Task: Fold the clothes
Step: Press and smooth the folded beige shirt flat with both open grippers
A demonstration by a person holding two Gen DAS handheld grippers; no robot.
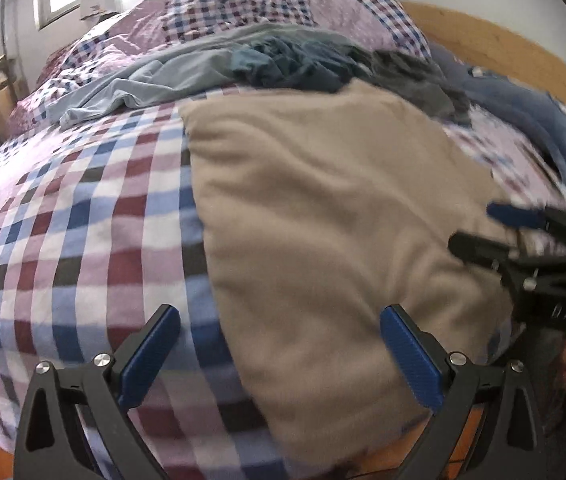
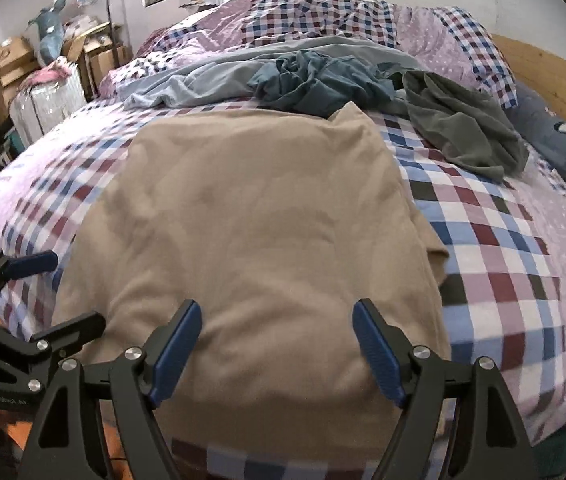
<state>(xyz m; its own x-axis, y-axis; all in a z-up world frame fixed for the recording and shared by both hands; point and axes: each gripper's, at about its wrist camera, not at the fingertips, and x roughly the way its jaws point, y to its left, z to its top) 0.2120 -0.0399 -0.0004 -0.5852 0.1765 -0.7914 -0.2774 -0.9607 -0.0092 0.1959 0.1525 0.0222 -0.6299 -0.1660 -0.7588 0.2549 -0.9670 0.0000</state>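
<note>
A beige garment (image 1: 323, 200) (image 2: 263, 220) lies spread flat on the checked duvet (image 1: 83, 240) (image 2: 503, 260), reaching to the bed's near edge. My left gripper (image 1: 279, 316) is open above the garment's near left edge with nothing between its fingers; in the right wrist view the left gripper (image 2: 75, 290) shows at the lower left. My right gripper (image 2: 277, 308) is open over the garment's near part, also empty; in the left wrist view the right gripper (image 1: 473, 226) sits at the garment's right edge.
Behind the beige garment lie a light blue garment (image 2: 203, 80), a crumpled teal one (image 2: 315, 80) and a grey one (image 2: 463, 132). A navy pillow (image 2: 563, 140) rests by the wooden headboard (image 2: 555, 76). Cardboard boxes (image 2: 15, 60) are stacked left of the bed.
</note>
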